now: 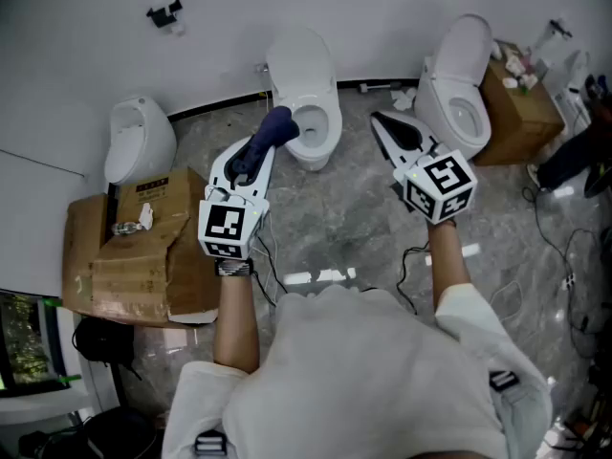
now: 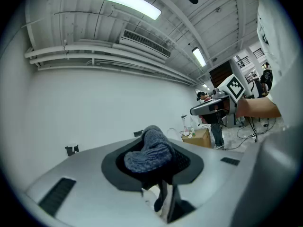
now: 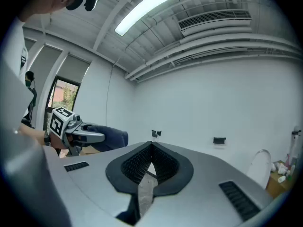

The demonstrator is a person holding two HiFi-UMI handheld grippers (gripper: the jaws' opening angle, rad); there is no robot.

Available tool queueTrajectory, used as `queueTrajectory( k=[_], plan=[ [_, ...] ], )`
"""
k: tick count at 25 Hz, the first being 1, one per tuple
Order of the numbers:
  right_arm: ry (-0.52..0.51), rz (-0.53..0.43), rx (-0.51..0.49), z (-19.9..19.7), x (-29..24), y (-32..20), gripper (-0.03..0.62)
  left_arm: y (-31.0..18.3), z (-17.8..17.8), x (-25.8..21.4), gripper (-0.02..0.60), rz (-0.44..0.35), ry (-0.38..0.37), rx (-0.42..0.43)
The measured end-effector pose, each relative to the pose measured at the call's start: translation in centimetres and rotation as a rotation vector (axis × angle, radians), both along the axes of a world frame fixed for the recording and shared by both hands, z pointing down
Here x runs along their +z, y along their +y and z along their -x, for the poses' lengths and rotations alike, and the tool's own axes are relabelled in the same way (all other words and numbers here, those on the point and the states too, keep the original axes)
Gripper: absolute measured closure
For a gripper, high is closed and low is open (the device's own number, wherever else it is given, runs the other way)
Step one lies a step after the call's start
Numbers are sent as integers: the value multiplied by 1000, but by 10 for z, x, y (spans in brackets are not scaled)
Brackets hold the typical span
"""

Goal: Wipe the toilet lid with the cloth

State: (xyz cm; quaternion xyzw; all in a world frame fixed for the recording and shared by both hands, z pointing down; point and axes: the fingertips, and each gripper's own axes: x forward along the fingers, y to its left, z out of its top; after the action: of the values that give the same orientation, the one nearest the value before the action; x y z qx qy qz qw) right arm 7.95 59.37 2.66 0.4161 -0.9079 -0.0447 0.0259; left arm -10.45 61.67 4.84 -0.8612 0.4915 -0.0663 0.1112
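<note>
Toilet lid (image 1: 299,63): stands raised, just ahead and slightly right of left tool (image 1: 268,140); nearer to it than to right tool (image 1: 380,120). Cloth (image 2: 150,150): sits clenched in left tool. Right tool: clamped shut, empty.

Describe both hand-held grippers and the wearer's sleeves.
Both the left hand-held gripper and right hand-held gripper have white shells tapering to black-lined jaws, each carrying a white cube with black square markers. The person wears a white short-sleeved top.
</note>
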Motion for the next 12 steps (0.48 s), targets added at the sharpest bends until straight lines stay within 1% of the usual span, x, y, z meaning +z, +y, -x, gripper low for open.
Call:
queueTrajectory(
  k=[4, 8, 12],
  plan=[
    [9, 8, 2, -19, 7, -4, 566, -4, -16, 5, 469, 4, 1, -13],
    [-20, -1, -17, -39, 9, -5, 565, -8, -32, 7, 469, 17, -1, -33],
    [-6, -7, -7, -59, 17, -10, 565, -11, -48, 12, 468, 27, -1, -43]
  ],
)
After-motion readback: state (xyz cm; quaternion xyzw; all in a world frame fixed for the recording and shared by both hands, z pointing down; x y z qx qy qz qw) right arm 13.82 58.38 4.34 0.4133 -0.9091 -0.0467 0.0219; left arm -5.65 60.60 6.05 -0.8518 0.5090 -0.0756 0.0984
